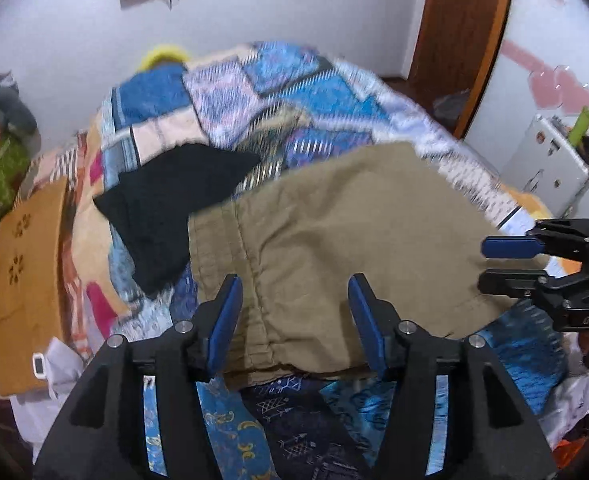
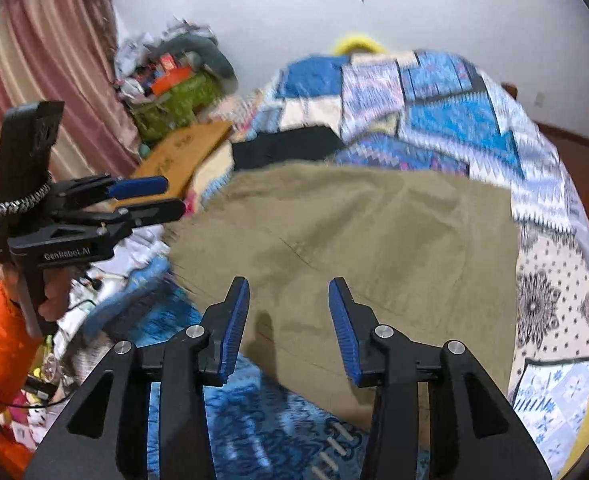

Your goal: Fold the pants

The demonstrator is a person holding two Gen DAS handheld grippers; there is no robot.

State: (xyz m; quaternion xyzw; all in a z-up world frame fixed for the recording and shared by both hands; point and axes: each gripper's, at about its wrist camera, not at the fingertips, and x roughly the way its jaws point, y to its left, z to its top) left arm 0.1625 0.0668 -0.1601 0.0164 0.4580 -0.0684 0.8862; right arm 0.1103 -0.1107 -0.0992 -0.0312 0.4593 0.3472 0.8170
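We hold the left gripper [image 1: 294, 320] and right gripper [image 2: 288, 328], fingers wide apart and empty, above khaki pants [image 2: 354, 240] spread on the bed [image 2: 434, 120]; next, probably grasp an edge to fold.

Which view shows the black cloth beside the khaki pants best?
The left wrist view: the black cloth lies large, left of the khaki pants. The right wrist view shows only a thin strip behind them.
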